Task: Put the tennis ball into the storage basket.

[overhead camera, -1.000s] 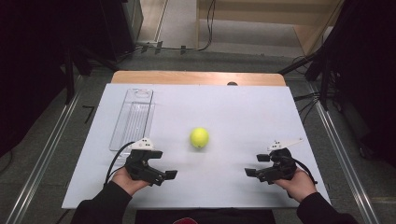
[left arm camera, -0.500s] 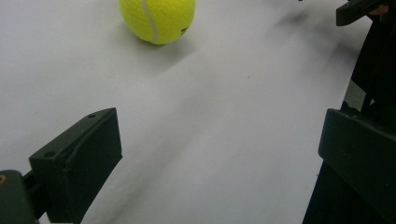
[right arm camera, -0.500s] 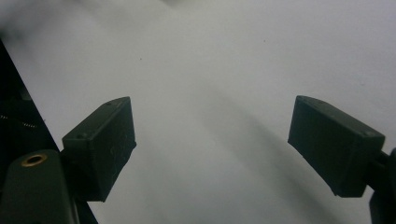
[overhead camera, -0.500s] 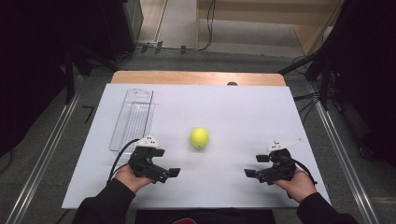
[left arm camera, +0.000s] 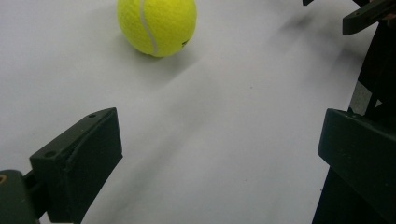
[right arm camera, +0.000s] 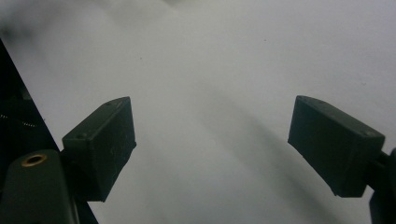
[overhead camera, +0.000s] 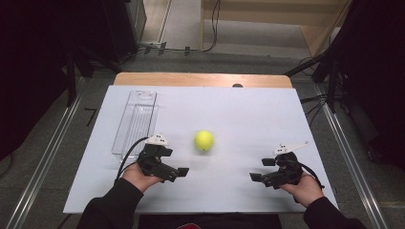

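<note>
- White table sheet [overhead camera: 239,109]: bears every item below.
- Clear tray [overhead camera: 136,121]: empty, well left of the ball, long axis running away from the person.
- Left gripper [overhead camera: 177,172]: jaws wide, empty; the nearer gripper, with the ball ahead and to its right.
- Right gripper [overhead camera: 260,171]: jaws wide, empty; farther off, right of the ball.
- Tennis ball [overhead camera: 204,140]: resting free near the sheet's middle.
</note>
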### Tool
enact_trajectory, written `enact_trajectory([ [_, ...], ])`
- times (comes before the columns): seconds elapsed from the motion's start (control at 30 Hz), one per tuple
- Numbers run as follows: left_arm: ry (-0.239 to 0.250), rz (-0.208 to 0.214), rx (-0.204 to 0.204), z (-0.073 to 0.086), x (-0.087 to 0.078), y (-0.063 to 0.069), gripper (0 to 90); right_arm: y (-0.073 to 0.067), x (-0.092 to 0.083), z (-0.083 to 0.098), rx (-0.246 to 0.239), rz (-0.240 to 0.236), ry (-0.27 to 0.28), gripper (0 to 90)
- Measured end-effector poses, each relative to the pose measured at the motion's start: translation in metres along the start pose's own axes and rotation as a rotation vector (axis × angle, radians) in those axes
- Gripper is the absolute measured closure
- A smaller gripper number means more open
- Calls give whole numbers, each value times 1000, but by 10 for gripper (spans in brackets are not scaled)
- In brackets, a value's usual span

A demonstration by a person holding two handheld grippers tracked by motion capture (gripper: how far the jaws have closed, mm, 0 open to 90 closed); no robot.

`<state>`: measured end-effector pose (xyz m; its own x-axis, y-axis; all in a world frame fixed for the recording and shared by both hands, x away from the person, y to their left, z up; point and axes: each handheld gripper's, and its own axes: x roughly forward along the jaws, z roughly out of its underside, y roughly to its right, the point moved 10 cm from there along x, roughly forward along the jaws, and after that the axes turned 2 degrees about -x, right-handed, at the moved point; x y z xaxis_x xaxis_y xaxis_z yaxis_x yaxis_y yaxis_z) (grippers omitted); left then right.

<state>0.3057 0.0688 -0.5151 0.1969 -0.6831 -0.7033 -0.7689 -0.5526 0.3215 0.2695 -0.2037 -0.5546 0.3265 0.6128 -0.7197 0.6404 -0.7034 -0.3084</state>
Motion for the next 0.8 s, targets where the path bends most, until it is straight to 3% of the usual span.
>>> enact_trajectory([
  [0.53, -21, 7, 9, -17, 7, -1, 26, -1, -1, 0, 2, -1, -1, 128],
  [0.8, -5, 9, 8, -31, 11, -1, 26, -2, 0, 0, -1, -7, 0, 128],
])
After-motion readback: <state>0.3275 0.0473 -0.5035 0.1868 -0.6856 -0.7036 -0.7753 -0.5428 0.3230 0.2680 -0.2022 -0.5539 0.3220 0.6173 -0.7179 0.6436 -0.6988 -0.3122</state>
